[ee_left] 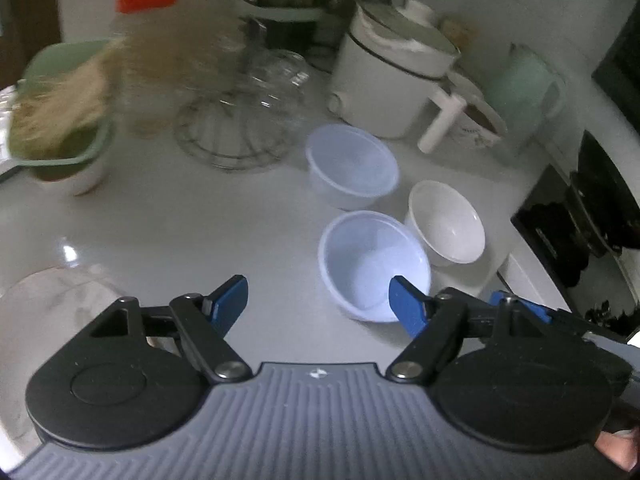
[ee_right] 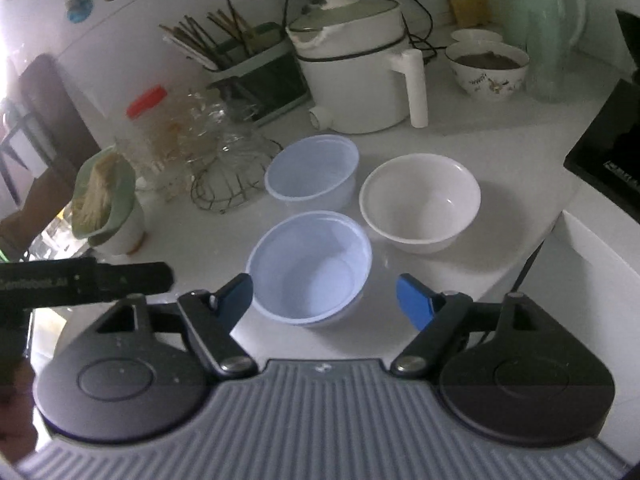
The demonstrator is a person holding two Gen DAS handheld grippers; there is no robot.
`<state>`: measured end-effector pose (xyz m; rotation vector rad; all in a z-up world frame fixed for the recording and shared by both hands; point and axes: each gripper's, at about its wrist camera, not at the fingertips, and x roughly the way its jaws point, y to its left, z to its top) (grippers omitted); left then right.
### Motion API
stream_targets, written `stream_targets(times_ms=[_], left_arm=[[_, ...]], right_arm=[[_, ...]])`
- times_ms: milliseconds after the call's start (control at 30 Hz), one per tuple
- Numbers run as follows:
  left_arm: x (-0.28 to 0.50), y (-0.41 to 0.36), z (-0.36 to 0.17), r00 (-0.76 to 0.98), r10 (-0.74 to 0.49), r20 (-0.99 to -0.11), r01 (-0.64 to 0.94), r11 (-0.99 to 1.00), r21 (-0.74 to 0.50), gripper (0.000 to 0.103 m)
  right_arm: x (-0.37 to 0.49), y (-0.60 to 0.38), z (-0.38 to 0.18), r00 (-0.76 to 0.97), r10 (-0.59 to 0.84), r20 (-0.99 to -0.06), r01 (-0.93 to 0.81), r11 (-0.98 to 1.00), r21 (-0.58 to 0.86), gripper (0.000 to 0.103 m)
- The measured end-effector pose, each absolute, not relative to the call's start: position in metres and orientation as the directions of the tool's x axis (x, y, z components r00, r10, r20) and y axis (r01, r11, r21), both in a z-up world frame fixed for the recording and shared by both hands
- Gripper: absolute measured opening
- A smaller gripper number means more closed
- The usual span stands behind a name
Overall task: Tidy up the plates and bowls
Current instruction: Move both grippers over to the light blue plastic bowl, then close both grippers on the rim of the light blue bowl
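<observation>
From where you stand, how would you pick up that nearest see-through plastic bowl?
By its thin rim on the near side: the near plastic bowl sits upright and open, so the open right gripper can probably drop one finger inside, one outside. Its far side is crowded by the white bowl.

- white electric pot [ee_right: 356,68] with a lid, sitting toward the back of the counter [ee_right: 500,240]
- red-capped jar [ee_right: 160,128] over on the back left, crinkly clear plastic right beside it
- wire basket [ee_right: 232,184] tipped over in front of that
- mint green kettle [ee_right: 548,28] in the back right corner
- chopsticks in a holder [ee_right: 240,48] along the back edge
</observation>
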<state>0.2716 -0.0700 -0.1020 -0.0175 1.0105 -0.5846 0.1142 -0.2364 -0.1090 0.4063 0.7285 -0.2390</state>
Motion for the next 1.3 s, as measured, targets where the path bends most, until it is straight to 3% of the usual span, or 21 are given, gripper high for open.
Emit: stream_targets(times_ms=[167, 533, 833, 1000, 1100, 1300], left_arm=[[0.290, -0.094, -0.121, 0.361, -0.450, -0.817, 0.460, 0.848, -0.264, 0.080], [0.331, -0.122, -0.156, 0.278, -0.373, -0.885, 0.415, 0.878, -0.240, 0.050], [0.330, -0.122, -0.159, 0.231, -0.392, -0.890, 0.418, 0.866, -0.273, 0.025], [0.329, -0.123, -0.162, 0.218, -0.402, -0.889, 0.412, 0.864, -0.290, 0.014], [0.326, -0.125, -0.162, 0.222, -0.398, -0.890, 0.424, 0.862, -0.280, 0.012], [0.323, -0.123, -0.161, 0.227, -0.393, -0.891, 0.429, 0.862, -0.271, 0.012]], right_arm=[[0.123, -0.248, -0.129, 0.713, -0.049, -0.700, 0.351, 0.889, 0.295, 0.070], [0.145, -0.273, -0.150, 0.695, -0.019, -0.719, 0.388, 0.851, 0.353, 0.057], [0.151, -0.269, -0.159, 0.677, 0.063, -0.734, 0.331, 0.864, 0.379, 0.047], [0.155, -0.268, -0.160, 0.668, 0.061, -0.741, 0.316, 0.879, 0.357, 0.030], [0.155, -0.271, -0.162, 0.659, 0.068, -0.749, 0.325, 0.873, 0.364, 0.021], [0.154, -0.273, -0.164, 0.656, 0.083, -0.750, 0.327, 0.864, 0.382, 0.020]])
